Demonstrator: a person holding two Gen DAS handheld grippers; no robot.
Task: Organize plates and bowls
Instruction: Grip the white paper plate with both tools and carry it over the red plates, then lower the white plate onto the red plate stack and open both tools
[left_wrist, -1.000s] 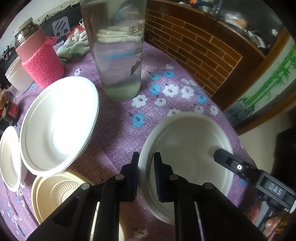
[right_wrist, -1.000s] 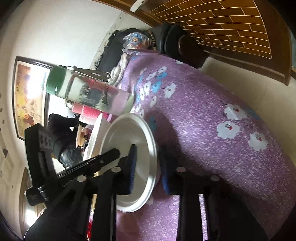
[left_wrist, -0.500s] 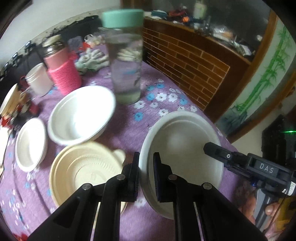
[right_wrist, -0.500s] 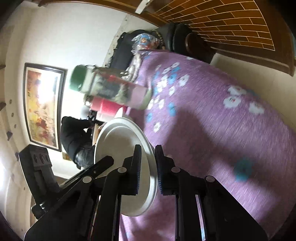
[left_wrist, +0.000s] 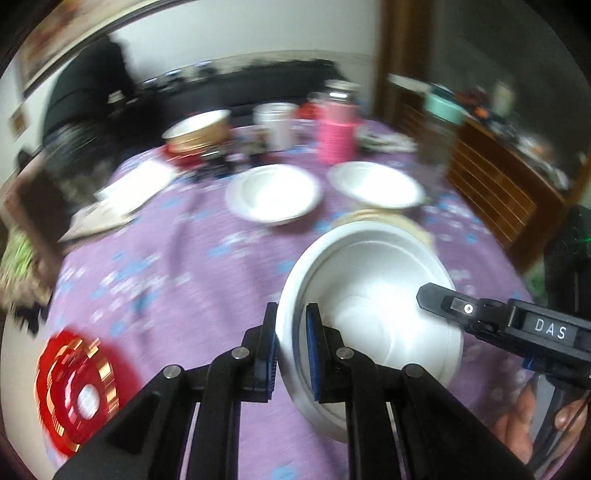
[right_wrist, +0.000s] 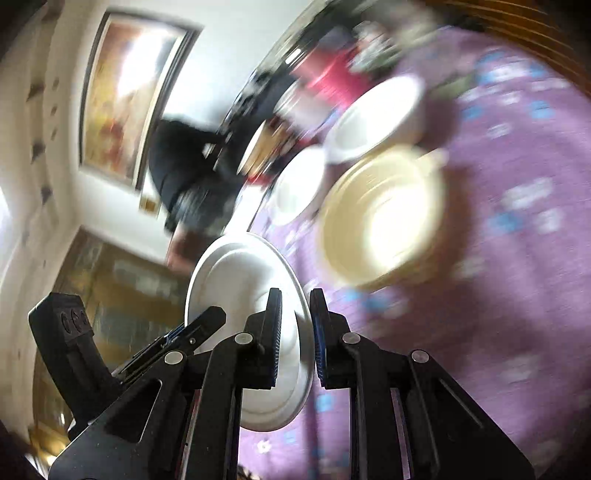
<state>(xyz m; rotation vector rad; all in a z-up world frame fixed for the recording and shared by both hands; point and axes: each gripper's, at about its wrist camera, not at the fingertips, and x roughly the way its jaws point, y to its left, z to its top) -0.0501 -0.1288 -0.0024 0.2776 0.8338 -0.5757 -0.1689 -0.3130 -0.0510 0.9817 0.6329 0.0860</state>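
Observation:
Both grippers hold one white plate (left_wrist: 373, 295) in the air above the purple flowered tablecloth. My left gripper (left_wrist: 291, 345) is shut on its left rim. My right gripper (right_wrist: 295, 332) is shut on the opposite rim of the plate (right_wrist: 236, 291); its finger (left_wrist: 465, 314) shows in the left wrist view. A cream ribbed bowl (right_wrist: 384, 221) sits on the table under and beyond the plate. Behind it stand a white bowl (left_wrist: 376, 184) and a smaller white bowl (left_wrist: 273, 194).
A pink-sleeved jar (left_wrist: 336, 129), a white cup (left_wrist: 277, 125), a green-lidded bottle (left_wrist: 439, 125) and a paper tub (left_wrist: 197, 131) stand at the back. A red disc (left_wrist: 74, 391) lies at front left. Papers (left_wrist: 125, 195) lie at left. A brick-pattern cabinet (left_wrist: 495, 184) is at right.
Both grippers have lifted the white plate off the cloth and swung it left, above the cream bowl. The view now looks across the whole table, with motion blur.

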